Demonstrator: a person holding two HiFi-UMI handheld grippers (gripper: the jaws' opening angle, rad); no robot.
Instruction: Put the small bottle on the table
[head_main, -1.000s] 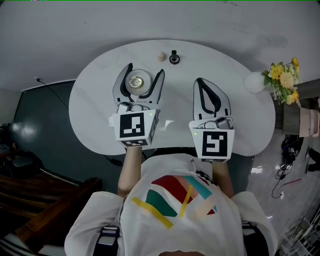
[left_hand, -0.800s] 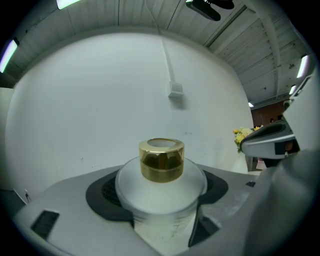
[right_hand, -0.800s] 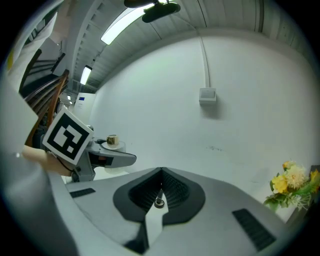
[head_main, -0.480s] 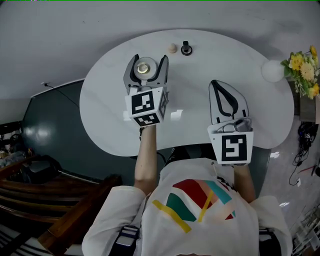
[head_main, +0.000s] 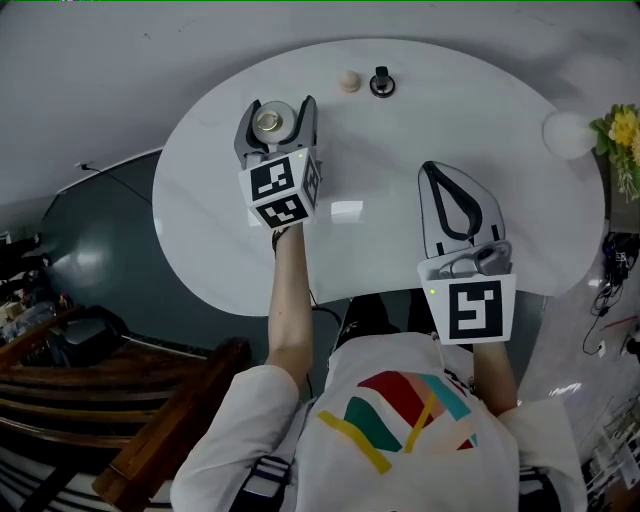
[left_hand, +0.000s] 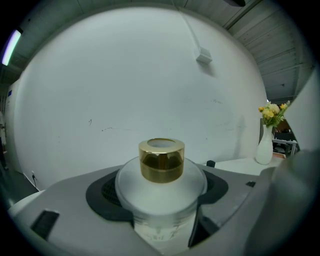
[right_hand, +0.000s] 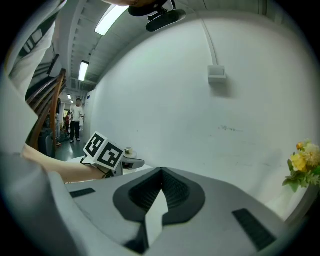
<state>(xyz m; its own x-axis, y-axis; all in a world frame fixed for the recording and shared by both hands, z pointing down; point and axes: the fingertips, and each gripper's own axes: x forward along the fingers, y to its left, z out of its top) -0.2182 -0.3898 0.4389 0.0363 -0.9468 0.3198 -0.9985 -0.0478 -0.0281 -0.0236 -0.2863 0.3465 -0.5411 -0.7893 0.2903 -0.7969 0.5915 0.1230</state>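
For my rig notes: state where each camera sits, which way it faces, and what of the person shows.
Head view: on the head, looking steeply down at the table; torso, forearms, left gripper and right gripper show.
Left gripper view: rides that gripper, facing the wall along fingers shut on the small bottle.
Right gripper view: rides that gripper, facing the wall along shut fingers; the left forearm shows.
Shared: head and left gripper views show the small bottle; all three, the flowers.

White oval table (head_main: 400, 160), pale wall (left_hand: 125, 75) behind — dark floor (head_main: 90, 240), wooden chair (head_main: 150, 440).
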